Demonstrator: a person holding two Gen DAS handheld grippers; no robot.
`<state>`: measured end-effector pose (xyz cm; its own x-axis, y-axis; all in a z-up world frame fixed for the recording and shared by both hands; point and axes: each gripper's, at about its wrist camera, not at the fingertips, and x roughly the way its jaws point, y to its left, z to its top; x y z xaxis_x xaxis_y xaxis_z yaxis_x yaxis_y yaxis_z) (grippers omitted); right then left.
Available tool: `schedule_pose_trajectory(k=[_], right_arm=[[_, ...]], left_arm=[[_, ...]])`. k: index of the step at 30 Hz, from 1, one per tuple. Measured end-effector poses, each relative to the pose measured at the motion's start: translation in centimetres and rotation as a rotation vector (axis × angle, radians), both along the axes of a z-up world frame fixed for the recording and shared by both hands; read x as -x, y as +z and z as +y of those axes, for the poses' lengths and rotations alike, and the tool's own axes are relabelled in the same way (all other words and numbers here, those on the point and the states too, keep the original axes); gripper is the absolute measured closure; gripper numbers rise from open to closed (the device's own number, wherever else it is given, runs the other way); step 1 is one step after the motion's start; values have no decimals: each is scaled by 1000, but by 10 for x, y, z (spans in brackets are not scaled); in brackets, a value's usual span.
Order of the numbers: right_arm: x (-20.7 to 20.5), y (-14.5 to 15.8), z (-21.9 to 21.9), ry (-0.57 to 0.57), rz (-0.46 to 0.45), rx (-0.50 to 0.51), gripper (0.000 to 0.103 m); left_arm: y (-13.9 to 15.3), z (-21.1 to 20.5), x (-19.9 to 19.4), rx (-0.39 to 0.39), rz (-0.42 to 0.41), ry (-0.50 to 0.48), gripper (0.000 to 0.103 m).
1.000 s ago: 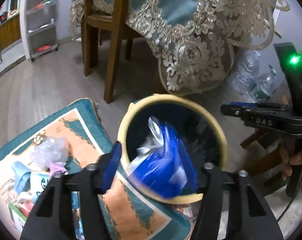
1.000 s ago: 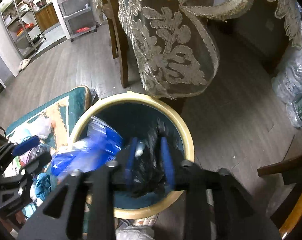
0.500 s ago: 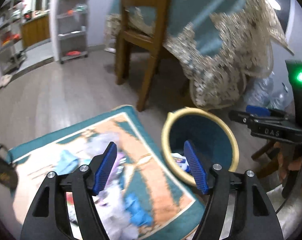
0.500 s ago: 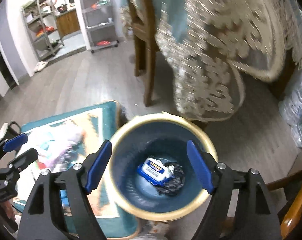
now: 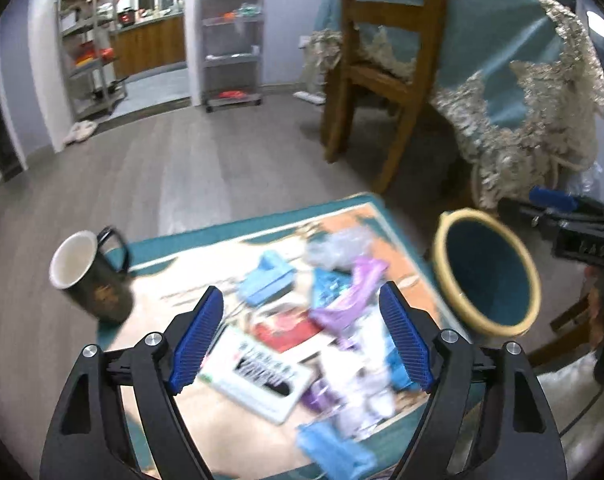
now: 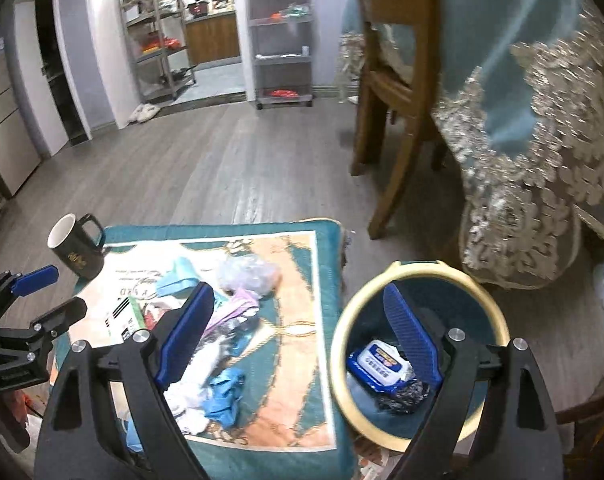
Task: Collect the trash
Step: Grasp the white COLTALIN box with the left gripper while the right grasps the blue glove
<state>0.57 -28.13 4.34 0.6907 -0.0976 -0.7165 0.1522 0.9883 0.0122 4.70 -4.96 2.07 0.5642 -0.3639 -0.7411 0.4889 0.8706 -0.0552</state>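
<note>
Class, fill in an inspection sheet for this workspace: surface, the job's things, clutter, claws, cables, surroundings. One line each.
Surface: patterned mat on a wood floor.
Job's things: bin beside the mat, holding a blue pack and a dark wad; trash pile on the mat.
Clutter: mug upright at the mat's corner.
Claws: left claw and right claw both open, empty.
Cables: nothing seen.
Surroundings: chair, draped table, shelves.
</note>
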Motion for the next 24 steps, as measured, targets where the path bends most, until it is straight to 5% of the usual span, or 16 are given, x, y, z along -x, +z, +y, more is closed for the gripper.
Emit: schedule_pose_trajectory(k=[8,13,19,24], right_arm=[[-9,-20,18,7,33,-21,13],[-8,-61,16,-31,107,-150,13],[-6,-94,12,-33,210,-129,13],[-6,-112,24,32,285,-146,27]], left_arm=[[-14,41,-4,-51,-2,104,17],[-48,54,-10,-145,51,113,17],[-74,56,-18,-187,124,152,17],[-77,44,-21,-184,119,151,17]])
